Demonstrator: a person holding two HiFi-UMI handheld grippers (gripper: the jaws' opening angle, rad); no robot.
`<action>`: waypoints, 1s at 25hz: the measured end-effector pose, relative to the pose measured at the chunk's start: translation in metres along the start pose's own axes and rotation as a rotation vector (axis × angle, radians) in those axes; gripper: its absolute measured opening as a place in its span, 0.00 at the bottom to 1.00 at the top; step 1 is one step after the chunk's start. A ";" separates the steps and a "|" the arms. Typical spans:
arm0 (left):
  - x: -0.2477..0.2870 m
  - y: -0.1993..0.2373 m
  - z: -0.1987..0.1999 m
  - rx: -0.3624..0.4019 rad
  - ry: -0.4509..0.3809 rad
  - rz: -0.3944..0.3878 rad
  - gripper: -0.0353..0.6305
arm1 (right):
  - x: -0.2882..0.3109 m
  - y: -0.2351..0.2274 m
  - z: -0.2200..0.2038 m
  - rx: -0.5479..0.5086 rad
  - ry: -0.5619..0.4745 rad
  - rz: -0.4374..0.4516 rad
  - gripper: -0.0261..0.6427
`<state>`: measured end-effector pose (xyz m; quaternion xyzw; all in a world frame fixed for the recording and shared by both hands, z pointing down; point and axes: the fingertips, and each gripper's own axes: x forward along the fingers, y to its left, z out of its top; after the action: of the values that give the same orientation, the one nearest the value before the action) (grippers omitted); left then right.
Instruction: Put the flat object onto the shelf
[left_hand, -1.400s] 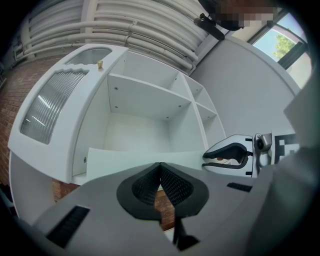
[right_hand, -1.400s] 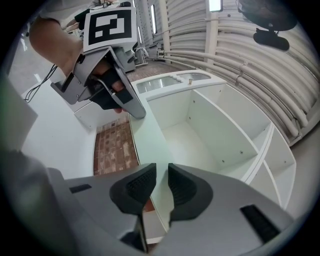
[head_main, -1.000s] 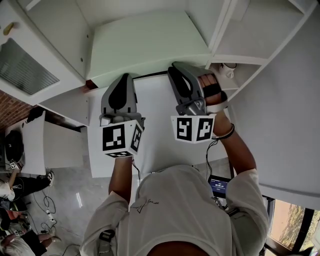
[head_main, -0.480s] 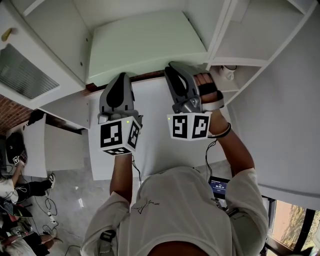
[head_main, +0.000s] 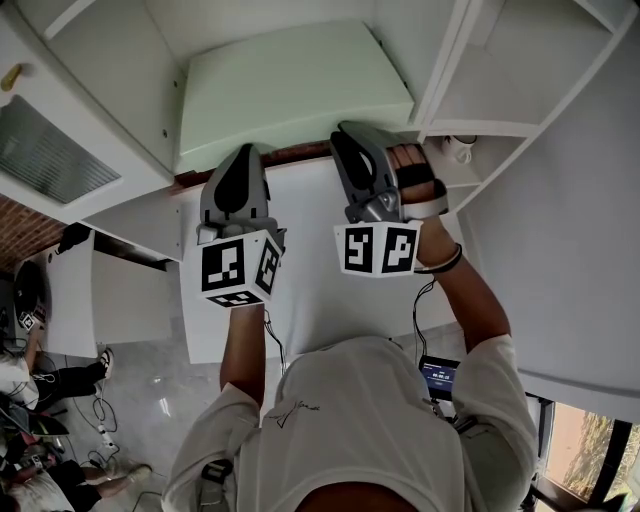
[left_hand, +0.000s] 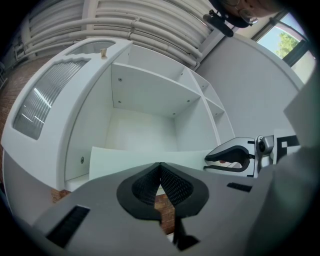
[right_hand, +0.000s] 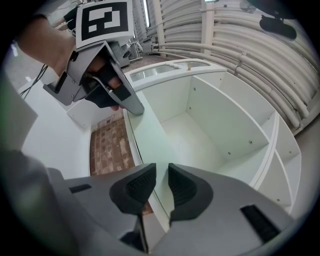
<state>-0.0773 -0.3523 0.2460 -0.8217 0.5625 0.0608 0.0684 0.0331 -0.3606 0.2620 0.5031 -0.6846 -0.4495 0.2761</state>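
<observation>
A: The board and shelf?
B: Smooth and matt, the pale green board (head_main: 290, 90); the white shelf unit (head_main: 130, 60) is smooth with a faint sheen.
A: The tool?
B: Matt grey plastic on the left gripper (left_hand: 160, 166), with black ribbed pads (left_hand: 172, 187); rough brickwork (right_hand: 110, 145).

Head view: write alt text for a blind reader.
A pale green flat board lies in a white shelf; the right gripper grips its near edge, the shut left gripper beside it. A person holds both, seen from above.

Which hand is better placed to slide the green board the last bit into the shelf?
Probably left: the left gripper pinches the board's near edge with room either side, while the right gripper sits close against the shelf divider.
</observation>
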 end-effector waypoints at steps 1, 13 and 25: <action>0.001 0.001 0.000 0.001 0.001 0.000 0.07 | 0.001 0.000 0.000 0.001 0.000 0.001 0.17; 0.009 0.014 -0.003 0.001 0.011 0.021 0.07 | 0.009 0.003 0.006 0.078 -0.011 0.016 0.17; -0.004 0.017 -0.002 -0.051 0.006 0.009 0.07 | -0.003 -0.003 0.019 0.263 -0.039 0.040 0.17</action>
<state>-0.0949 -0.3549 0.2475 -0.8209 0.5647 0.0729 0.0454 0.0196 -0.3514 0.2516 0.5123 -0.7526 -0.3602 0.2033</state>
